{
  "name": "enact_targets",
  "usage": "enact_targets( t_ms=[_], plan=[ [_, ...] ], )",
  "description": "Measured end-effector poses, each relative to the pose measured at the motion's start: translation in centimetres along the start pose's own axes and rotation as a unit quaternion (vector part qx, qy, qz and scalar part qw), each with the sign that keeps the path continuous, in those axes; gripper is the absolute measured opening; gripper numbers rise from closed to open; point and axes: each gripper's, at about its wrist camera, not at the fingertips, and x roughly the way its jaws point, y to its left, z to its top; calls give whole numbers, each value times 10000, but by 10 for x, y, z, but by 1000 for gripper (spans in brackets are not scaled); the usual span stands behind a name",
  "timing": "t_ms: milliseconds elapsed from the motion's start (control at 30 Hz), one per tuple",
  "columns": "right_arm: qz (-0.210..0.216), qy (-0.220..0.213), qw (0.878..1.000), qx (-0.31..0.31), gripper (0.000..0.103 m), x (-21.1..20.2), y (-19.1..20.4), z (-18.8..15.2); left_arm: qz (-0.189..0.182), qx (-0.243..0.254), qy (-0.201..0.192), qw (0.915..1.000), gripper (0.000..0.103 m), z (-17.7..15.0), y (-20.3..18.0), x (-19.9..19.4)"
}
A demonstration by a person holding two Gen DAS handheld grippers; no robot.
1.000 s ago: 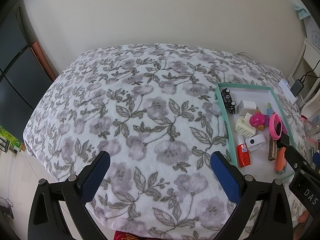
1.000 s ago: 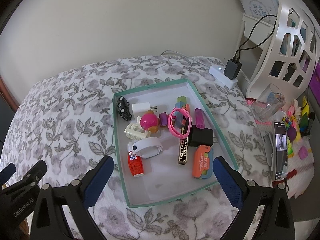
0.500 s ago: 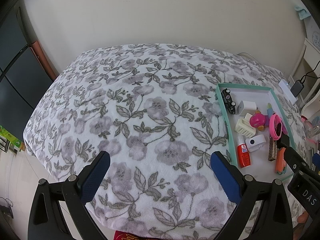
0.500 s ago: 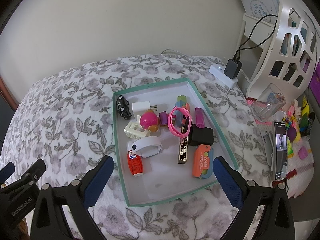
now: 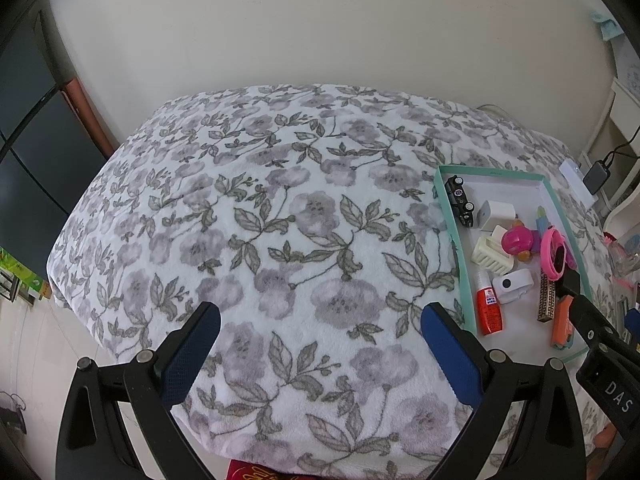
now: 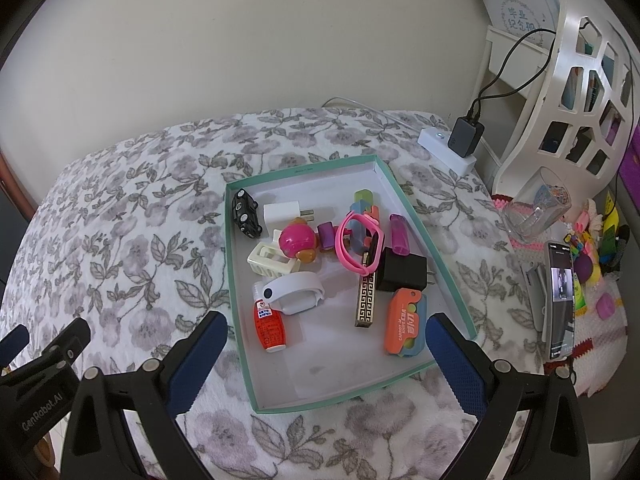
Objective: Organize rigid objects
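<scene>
A teal-rimmed box lies on the floral blanket and holds several small items. Among them are a black toy car, a white plug, a pink ball toy, a pink band, a white band, a red glue bottle, a gold patterned bar, a black charger and an orange carrot knife. My right gripper hangs open over the box's near end, holding nothing. My left gripper is open over bare blanket, left of the box.
A white power strip with a black adapter sits behind the box. To the right are a white lattice shelf, a clear glass, a phone on a stand and colourful trinkets. A dark cabinet stands at the left.
The right wrist view has shifted very slightly, the box sitting a touch higher in frame. Neither gripper has changed its opening, and the objects stay in place.
</scene>
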Motion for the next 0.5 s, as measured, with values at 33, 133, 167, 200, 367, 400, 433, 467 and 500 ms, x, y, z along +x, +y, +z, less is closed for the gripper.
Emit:
enact_targets(
  t_ms=[33, 133, 167, 200, 367, 400, 433, 467, 500],
  plan=[
    [-1, 2, 10000, 0, 101, 0, 0, 0, -7, -27, 8, 10000, 100, 0, -1, 0],
    [7, 2, 10000, -14, 101, 1, 0, -1, -10, -47, 3, 10000, 100, 0, -2, 0],
    [6, 1, 10000, -11, 101, 1, 0, 0, 3, -50, -9, 10000, 100, 0, -2, 0],
    [5, 3, 10000, -11, 101, 1, -1, -1, 15, -57, -22, 10000, 100, 0, -2, -1],
    [4, 6, 10000, -6, 101, 1, 1, 0, 40, -78, -50, 9999, 100, 1, -2, -2],
    [5, 9, 10000, -9, 101, 1, 0, -1, 52, -94, -71, 9999, 100, 1, -2, -3],
    [1, 6, 10000, -9, 101, 1, 1, 0, 56, -113, -79, 9999, 100, 2, -2, -3],
    [-3, 5, 10000, -9, 101, 1, 0, -1, 47, -120, -81, 9999, 100, 2, -2, -3],
    [-4, 4, 10000, -7, 101, 1, 0, -1, 47, -130, -79, 9999, 100, 2, -2, -3]
  ],
)
